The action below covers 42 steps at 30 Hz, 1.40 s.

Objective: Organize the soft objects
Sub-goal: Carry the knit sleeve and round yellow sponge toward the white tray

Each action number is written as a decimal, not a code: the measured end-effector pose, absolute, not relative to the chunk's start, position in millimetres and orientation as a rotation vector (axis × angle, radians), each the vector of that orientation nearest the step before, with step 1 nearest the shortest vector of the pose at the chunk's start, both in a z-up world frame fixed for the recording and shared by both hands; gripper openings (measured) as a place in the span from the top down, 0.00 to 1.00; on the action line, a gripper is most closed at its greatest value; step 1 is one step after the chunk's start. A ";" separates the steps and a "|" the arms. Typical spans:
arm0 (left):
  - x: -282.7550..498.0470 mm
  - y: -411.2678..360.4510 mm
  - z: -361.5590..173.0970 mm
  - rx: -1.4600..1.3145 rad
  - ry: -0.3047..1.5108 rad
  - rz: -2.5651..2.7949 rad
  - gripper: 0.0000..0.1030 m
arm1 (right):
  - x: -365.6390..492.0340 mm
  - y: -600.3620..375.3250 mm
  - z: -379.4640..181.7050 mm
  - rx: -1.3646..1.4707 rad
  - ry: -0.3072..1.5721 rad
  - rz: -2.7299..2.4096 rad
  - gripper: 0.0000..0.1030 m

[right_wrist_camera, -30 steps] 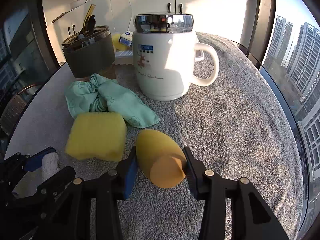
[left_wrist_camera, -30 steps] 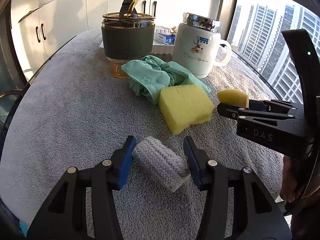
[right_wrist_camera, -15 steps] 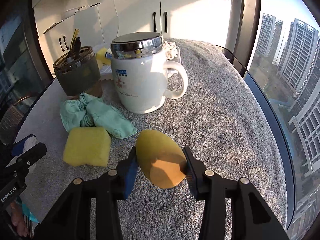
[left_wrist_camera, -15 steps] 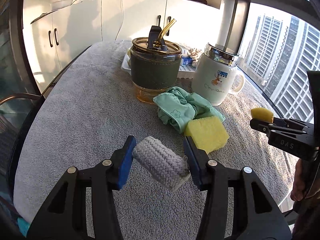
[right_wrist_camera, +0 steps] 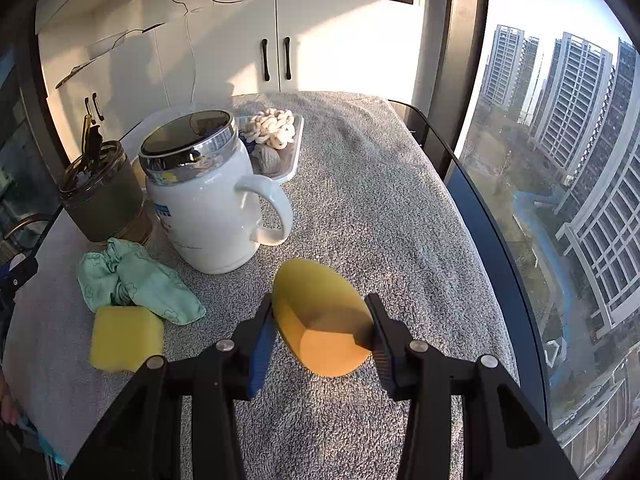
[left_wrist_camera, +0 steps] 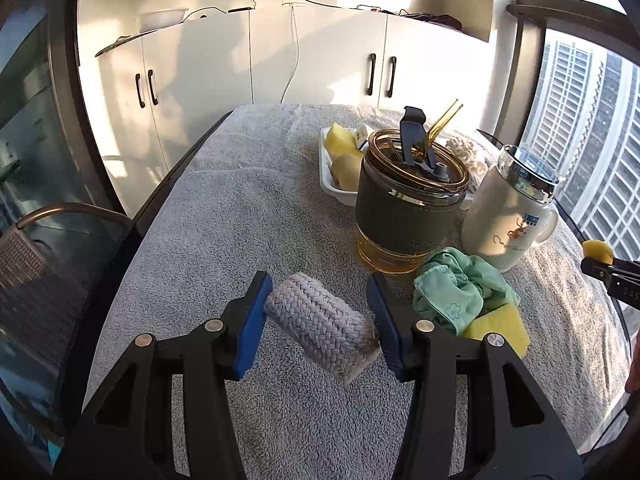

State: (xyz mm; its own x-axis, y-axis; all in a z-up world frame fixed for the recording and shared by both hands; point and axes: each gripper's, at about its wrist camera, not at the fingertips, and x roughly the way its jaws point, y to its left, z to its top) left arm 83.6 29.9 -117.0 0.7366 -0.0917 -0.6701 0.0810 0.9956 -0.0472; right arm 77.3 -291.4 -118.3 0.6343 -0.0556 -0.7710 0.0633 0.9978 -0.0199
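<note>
Lower centre of each wrist view: left gripper [left_wrist_camera: 318, 320] clamped a grey braided roll [left_wrist_camera: 320, 326], right gripper [right_wrist_camera: 320, 326] a yellow egg-shaped sponge [right_wrist_camera: 322, 316], both clear of the towel, presumably bound for the white tray [right_wrist_camera: 294, 160], upper centre, already holding soft items.

Non-task items seen from my position:
- Bench [left_wrist_camera: 248, 216], covered in grey towelling.
- Tumbler [left_wrist_camera: 408, 208], amber glass, dark green sleeve, straw through its lid; upright.
- Mug [right_wrist_camera: 212, 208], white, chrome lid, handle towards the window; just beside the tumbler.
- Cabinets [right_wrist_camera: 304, 40], white, black handles, cables trailing above.
- Chair [left_wrist_camera: 44, 264], at the bench's left edge.
- Window [right_wrist_camera: 560, 160], tower blocks beyond.
</note>
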 end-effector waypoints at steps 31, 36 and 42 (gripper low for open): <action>192.4 93.4 -111.7 -0.038 0.721 0.024 0.54 | 188.0 -310.9 -118.0 0.018 0.916 -0.079 0.55; 227.2 92.3 -109.0 -0.043 0.725 0.015 0.54 | 214.3 -313.2 -114.5 0.018 0.910 -0.080 0.55; 271.4 70.2 -104.4 -0.044 0.758 -0.106 0.54 | 254.7 -306.5 -105.0 0.029 0.915 -0.021 0.55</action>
